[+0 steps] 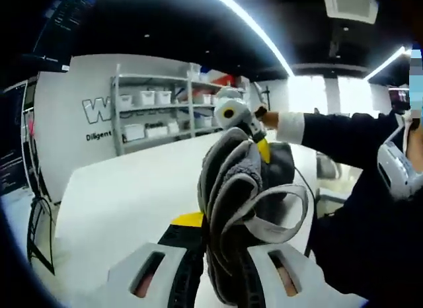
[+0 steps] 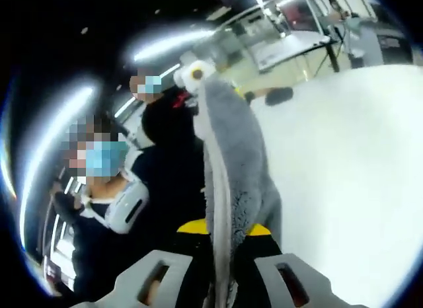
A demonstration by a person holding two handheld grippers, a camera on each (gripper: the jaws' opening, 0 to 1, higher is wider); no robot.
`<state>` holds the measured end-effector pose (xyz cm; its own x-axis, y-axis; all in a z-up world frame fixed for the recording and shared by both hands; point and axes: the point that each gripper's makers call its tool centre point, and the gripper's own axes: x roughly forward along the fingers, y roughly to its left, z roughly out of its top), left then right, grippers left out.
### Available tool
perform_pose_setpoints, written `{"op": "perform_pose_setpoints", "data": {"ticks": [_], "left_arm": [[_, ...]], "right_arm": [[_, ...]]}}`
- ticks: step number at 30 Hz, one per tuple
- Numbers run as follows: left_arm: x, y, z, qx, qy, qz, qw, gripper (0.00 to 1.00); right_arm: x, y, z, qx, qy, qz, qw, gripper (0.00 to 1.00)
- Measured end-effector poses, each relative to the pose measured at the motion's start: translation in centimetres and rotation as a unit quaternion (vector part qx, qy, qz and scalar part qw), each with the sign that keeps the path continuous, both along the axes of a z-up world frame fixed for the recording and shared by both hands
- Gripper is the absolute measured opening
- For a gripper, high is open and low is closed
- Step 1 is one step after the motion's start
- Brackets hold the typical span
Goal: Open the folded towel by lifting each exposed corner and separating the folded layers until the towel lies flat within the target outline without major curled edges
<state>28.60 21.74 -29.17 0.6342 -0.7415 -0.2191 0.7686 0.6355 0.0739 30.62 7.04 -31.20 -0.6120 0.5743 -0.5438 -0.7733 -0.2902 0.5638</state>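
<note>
in the left gripper view the left gripper (image 1: 225, 281) has its two pale fingers (image 1: 149, 275) clenched on the grey towel (image 1: 231, 209), with only the thickness of the bunched cloth between them. the towel rises from the jaws in thick folds, held up above the white table (image 1: 125, 195) and not lying on it. a hemmed edge loops out to one side of the folds. at the far end of the towel the right gripper (image 1: 254, 133) comes in, yellow at its tip, and meets the cloth's upper end; a person's dark sleeve (image 1: 344, 133) with a white cuff reaches behind it. beyond the table stands a shelf rack (image 1: 158, 113) with white bins against a wall.

in the right gripper view the right gripper (image 2: 221, 285) pinches the same towel (image 2: 231, 169) between its fingers (image 2: 155, 278), drawn tight on a narrow band of cloth. the towel stretches away from the jaws as a taut, edge-on strip, off the table (image 2: 350, 169), up to the left gripper (image 2: 198, 77) at its far end. two people in dark clothes stand beside the table.
</note>
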Motion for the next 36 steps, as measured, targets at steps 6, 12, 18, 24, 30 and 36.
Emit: {"op": "perform_pose_setpoints", "data": {"ticks": [6, 12, 18, 24, 30, 36], "left_arm": [[1.1, 0.8, -1.1, 0.026, -0.003, 0.016, 0.9995, 0.11], [2.1, 1.4, -1.4, 0.04, -0.015, 0.038, 0.9984, 0.12], [3.5, 1.9, -2.2, 0.049, -0.009, 0.062, 0.9968, 0.12], [4.2, 2.6, -2.6, 0.047, -0.007, 0.073, 0.9962, 0.12], [5.1, 3.2, -3.3, 0.052, -0.008, 0.085, 0.995, 0.14], [5.9, 4.1, -3.7, 0.049, -0.006, 0.103, 0.9935, 0.16]], "right_arm": [[1.8, 0.5, -1.1, 0.025, -0.075, -0.015, 0.9967, 0.07], [3.4, 1.3, -1.1, 0.052, -0.156, -0.025, 0.986, 0.08], [6.2, 1.9, -1.4, 0.061, -0.249, -0.025, 0.9662, 0.09], [7.2, 2.5, -1.5, 0.081, -0.297, -0.027, 0.9509, 0.11], [8.4, 3.1, -2.1, 0.088, -0.337, -0.034, 0.9368, 0.12], [9.8, 3.6, -2.7, 0.085, -0.372, -0.047, 0.9231, 0.15]]}}
